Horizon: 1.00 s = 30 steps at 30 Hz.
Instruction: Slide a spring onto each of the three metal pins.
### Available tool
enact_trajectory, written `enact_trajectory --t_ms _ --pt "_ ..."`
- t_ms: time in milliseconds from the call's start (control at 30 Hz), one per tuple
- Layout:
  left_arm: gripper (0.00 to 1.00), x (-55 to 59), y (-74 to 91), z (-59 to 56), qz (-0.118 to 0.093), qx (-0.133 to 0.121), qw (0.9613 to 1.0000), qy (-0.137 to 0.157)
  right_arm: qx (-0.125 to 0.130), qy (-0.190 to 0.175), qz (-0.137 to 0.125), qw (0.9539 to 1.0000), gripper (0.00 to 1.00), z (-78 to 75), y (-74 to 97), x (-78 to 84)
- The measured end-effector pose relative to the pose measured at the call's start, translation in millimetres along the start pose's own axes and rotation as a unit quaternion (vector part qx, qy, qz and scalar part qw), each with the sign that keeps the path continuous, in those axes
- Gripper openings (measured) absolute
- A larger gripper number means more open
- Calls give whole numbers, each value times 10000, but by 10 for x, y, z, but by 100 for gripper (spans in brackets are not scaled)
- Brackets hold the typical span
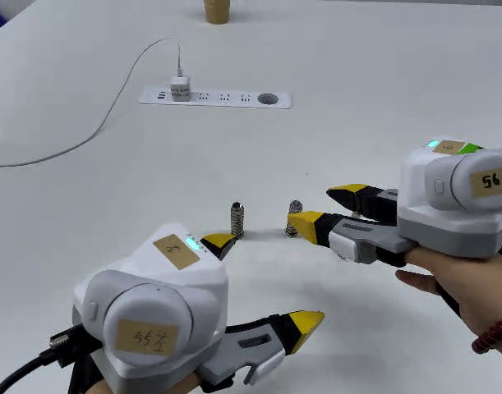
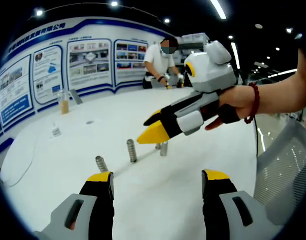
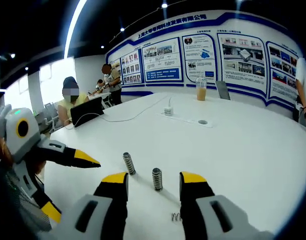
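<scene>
Standing upright, long axis vert.: grey coil spring on metal pin (image 1: 237, 218), 2nd sprung pin (image 1: 295, 215) beside it, mid white desk (image 1: 357, 66). Left tool (image 1: 267, 281) jaws wide apart, empty; right tool (image 1: 318, 207) same, tip just beside 2nd sprung pin. White power strip (image 1: 215, 98) behind; blue-white poster wall (image 3: 203, 50).
</scene>
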<state>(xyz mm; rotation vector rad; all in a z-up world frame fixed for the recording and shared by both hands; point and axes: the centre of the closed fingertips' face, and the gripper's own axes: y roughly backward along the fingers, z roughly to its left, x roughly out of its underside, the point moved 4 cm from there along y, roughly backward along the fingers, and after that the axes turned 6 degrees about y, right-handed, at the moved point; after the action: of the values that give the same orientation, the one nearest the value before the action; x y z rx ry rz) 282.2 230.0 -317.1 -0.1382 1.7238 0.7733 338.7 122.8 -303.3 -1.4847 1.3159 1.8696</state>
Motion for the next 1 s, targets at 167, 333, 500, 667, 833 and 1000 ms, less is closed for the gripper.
enact_trajectory --t_ms 167,333,500,667,833,1000 --pt "72 -12 -20 -14 26 -4 10000 -62 34 -61 27 10000 46 -24 115 10" --pt "71 -25 -51 -29 53 -17 9999 -115 79 -70 32 9999 48 -38 240 28" --pt "67 -15 -84 -36 94 -25 9998 -147 77 -92 44 9999 51 -46 356 60" --pt "63 -4 -116 -34 135 -40 9997 -207 58 -95 46 9999 53 -59 472 97" --pt "59 -27 -192 -43 127 -13 9995 -289 33 -127 33 9999 56 -69 581 123" --pt "57 -53 -298 -54 119 46 9991 -395 15 -115 3 9999 58 -78 682 138"
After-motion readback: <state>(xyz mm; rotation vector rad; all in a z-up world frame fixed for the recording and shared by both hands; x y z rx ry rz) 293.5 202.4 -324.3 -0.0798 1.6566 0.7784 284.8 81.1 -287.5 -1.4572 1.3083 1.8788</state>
